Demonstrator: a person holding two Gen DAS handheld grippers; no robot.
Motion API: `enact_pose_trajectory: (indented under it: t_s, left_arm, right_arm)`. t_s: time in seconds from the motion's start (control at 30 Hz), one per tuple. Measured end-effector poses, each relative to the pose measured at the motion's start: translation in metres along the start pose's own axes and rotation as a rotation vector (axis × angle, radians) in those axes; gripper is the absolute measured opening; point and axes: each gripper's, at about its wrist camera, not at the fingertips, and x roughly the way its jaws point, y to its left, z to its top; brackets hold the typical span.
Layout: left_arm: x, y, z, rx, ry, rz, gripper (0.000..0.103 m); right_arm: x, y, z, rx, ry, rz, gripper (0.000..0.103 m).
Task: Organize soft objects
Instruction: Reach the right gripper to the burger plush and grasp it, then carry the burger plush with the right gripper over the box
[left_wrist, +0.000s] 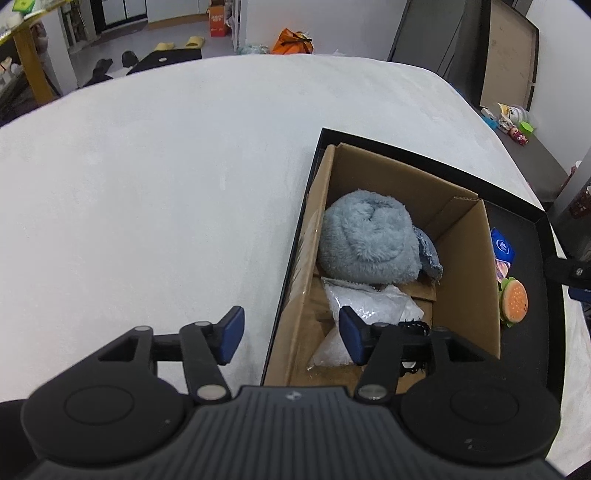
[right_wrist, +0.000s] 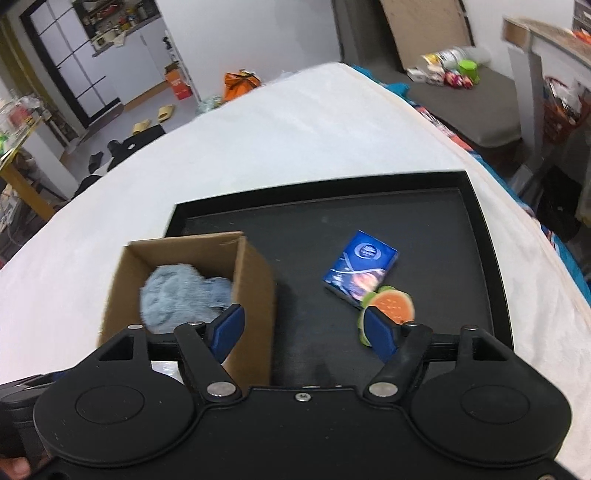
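The round orange-and-green plush burger (right_wrist: 389, 308) was seen on the shallow black tray (right_wrist: 487, 258), just beyond the right gripper (right_wrist: 304, 328), touching its right finger. Both right and left gripper (left_wrist: 291, 334) were held spread and empty, the left over the open brown cardboard box (left_wrist: 461, 236).

Brown open-topped cardboard box (left_wrist: 463, 266): one
Shallow black rectangular tray (right_wrist: 484, 236): one
Fluffy pale-blue rolled plush cloth (left_wrist: 364, 238): one
Clear crinkled plastic bag (left_wrist: 364, 310): one
Blue printed rectangular packet (right_wrist: 360, 267): one
Orange-and-green burger-shaped soft toy (right_wrist: 391, 304): one
Small black lacy item (left_wrist: 415, 326): one, partly hidden
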Motion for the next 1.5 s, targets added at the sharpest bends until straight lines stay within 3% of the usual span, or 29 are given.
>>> enact_pose_trajectory:
  t_s: [0.27, 0.53, 0.83, 1.0, 1.2, 1.3, 1.4, 1.5]
  left_arm:
    - [0.001, -0.014, 0.001, 0.018, 0.0, 0.074, 0.066]
    - [0.006, -0.028, 0.0, 0.036, 0.012, 0.12, 0.076]
    - [0.011, -0.043, -0.005, 0.053, 0.012, 0.198, 0.077]
    - [0.012, -0.058, -0.011, 0.124, -0.005, 0.247, 0.077]
    - [0.021, -0.062, -0.016, 0.128, 0.013, 0.266, 0.077]
    - [0.023, -0.065, -0.018, 0.139, 0.003, 0.278, 0.077]
    - [0.023, -0.066, -0.017, 0.138, -0.002, 0.283, 0.077]
    - [0.021, -0.068, -0.018, 0.145, -0.008, 0.288, 0.077]
  right_arm:
    - [0.025, -0.03, -0.016, -0.005, 0.043, 0.0, 0.079]
    - [0.039, -0.055, -0.022, 0.015, 0.012, 0.024, 0.083]
    - [0.054, -0.082, -0.022, 0.087, 0.009, 0.063, 0.082]
    - [0.069, -0.085, -0.022, 0.07, 0.031, 0.052, 0.082]
    - [0.079, -0.082, -0.023, 0.004, 0.017, 0.021, 0.082]
    - [0.087, -0.08, -0.027, -0.031, 0.045, 0.02, 0.07]
    - [0.091, -0.079, -0.03, -0.058, 0.053, 0.012, 0.044]
    - [0.086, -0.081, -0.032, -0.052, 0.044, 0.019, 0.041]
